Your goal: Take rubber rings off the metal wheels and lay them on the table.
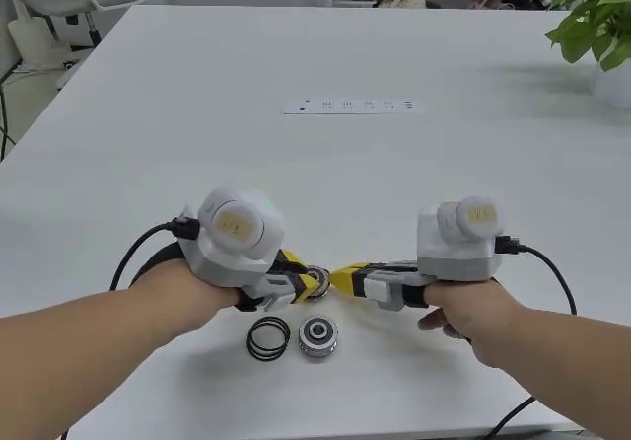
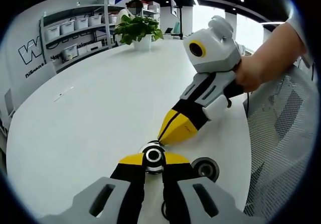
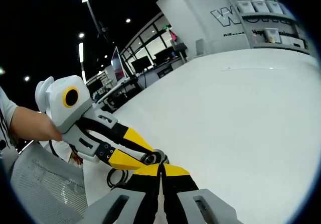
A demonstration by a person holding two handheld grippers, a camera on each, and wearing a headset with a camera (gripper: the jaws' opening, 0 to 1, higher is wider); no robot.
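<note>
Ring-removal step: clamps wheel (image 2: pixel 153 155) in left gripper (image 1: pixel 310 283) just above table (image 1: pixel 345 164), sets closed right gripper (image 1: pixel 341 280) at its rim, hold on ring unclear; next calls for peeling outward, laying beside loose rings (image 1: pixel 267 338).

Left gripper (image 1: pixel 311 282), right gripper (image 1: pixel 341 280): matching build. Pale grey moulded housings, rounded on top. Jaws black with yellow wedge tips, set in slotted grey bases. Left cable (image 1: pixel 138 251) and right cable (image 1: pixel 552 264) black, leaving housing rear. Forearms (image 1: pixel 89 333) bare.
</note>
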